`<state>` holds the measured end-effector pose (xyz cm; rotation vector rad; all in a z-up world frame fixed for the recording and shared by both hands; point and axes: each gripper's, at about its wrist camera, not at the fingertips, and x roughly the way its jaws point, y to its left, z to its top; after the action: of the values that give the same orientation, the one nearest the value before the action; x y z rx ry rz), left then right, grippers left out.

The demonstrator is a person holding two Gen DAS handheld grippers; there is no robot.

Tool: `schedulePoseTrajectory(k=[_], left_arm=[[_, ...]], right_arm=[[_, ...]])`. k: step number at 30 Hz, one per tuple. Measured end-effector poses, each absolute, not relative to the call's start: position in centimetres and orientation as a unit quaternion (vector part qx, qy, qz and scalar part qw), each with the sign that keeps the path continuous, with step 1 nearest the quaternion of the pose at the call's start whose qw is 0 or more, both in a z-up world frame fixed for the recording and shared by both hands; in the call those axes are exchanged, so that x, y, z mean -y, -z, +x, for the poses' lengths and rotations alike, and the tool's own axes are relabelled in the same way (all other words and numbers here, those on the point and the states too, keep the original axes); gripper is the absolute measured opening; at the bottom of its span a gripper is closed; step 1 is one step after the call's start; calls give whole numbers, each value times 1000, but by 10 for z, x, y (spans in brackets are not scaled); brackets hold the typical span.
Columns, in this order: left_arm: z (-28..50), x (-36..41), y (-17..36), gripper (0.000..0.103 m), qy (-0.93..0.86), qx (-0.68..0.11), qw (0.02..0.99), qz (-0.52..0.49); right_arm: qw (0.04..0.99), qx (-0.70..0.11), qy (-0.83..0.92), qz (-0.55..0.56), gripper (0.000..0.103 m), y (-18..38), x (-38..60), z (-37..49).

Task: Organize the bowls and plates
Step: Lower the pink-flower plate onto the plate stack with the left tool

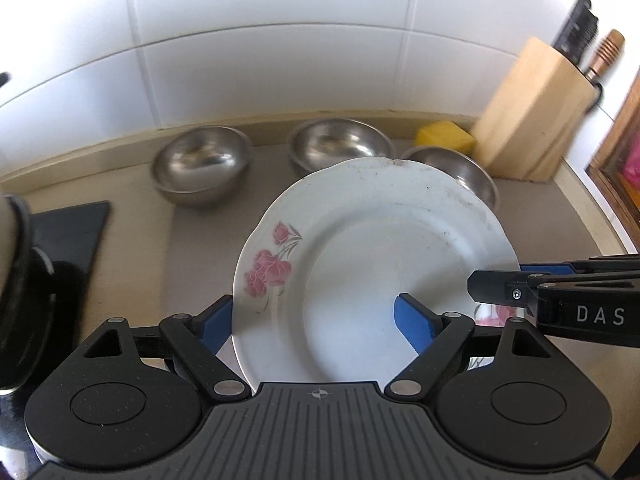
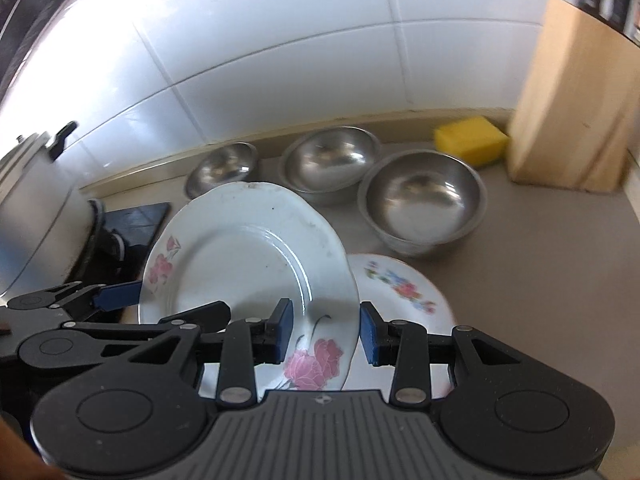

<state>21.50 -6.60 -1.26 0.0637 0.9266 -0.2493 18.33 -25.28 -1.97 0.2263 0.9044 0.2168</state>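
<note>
Only readable thing I'm spotting is "DAS" in white capital letters, sitting on the black body of the right gripper [image 1: 494, 286] where it's poking in from the right edge of the left wrist view. The letters are running off the frame there, so more may follow. The knife handles have some marks too but they're way too blurred to make out.

Grey-beige countertop [image 2: 540, 280] against a white tiled wall. Directly on it: three stainless steel bowls [image 2: 422, 200] grouped near the back edge, a yellow sponge [image 2: 470, 138] beside a wooden knife block [image 2: 576, 112], a floral plate [image 2: 404, 292] lying flat, and a black slab [image 1: 68, 236] at left.
</note>
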Motion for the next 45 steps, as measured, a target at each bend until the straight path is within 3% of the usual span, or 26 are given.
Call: schedulePoseTrajectory(k=[15,45], left_arm=[[215,107,34,84,139,-468,871,61],[251,105,70,84,134,-504,853,21]], right_arm=[[874,-461,-71,137,12,46,293,174],[866,-482,-73,112,12,75,292,209]])
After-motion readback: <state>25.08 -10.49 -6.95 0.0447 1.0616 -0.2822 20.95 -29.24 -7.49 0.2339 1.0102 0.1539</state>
